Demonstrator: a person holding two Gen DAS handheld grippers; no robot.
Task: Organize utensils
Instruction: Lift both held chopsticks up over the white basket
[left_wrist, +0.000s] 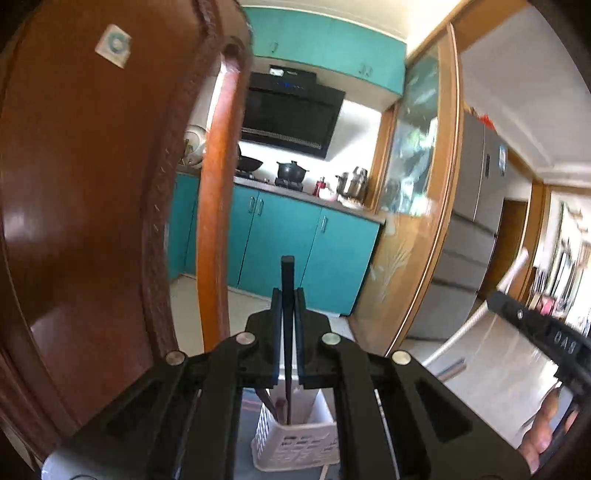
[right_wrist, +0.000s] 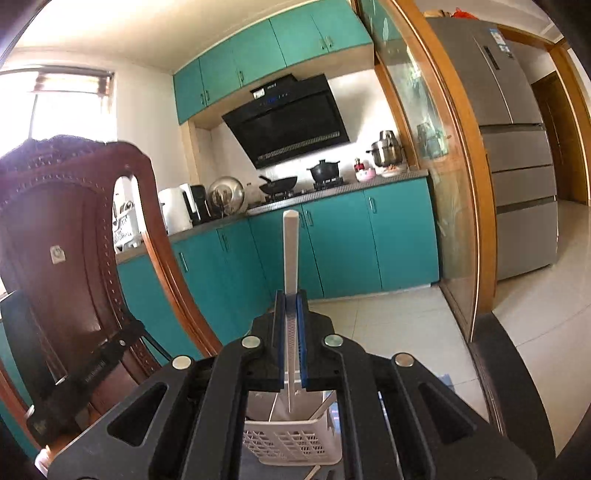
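My left gripper is shut on a black chopstick that stands upright, its lower end down in a white slotted utensil basket. Other dark utensils stand in that basket. My right gripper is shut on a white chopstick, also upright, its lower end reaching into a white slotted basket that holds pale utensils. In the left wrist view the right gripper shows at the right edge with the white chopstick in it.
A carved brown wooden chair back stands close on the left and also shows in the right wrist view. Beyond are teal kitchen cabinets, a stove with pots, a wooden sliding door frame and a grey fridge.
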